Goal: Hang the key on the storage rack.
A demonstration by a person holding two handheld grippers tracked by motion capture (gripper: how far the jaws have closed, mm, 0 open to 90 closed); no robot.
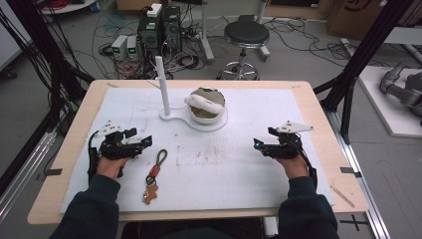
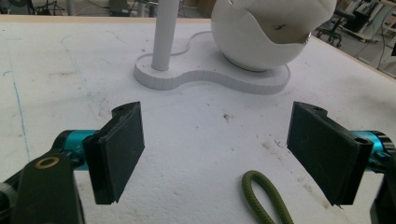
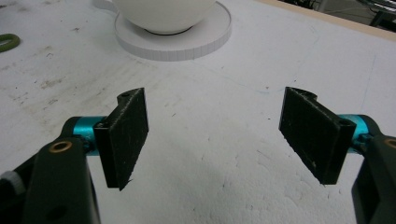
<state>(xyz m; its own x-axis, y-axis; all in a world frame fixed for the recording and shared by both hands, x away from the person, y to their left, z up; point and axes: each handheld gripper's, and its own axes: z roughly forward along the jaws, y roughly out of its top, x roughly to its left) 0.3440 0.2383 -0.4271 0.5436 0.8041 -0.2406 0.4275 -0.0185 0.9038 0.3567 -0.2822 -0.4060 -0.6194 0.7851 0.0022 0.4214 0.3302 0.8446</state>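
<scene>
Left tongs [image 1: 144,141] spread wide over the white table [image 1: 239,169], keychain [image 1: 153,175] lying just beside them; right tongs [image 1: 260,144] gape wide too, well apart, both holding nothing.

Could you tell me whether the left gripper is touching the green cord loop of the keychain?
Apart. In the left gripper view the left gripper is open, and white table cover shows between the green cord loop and each jaw.
</scene>
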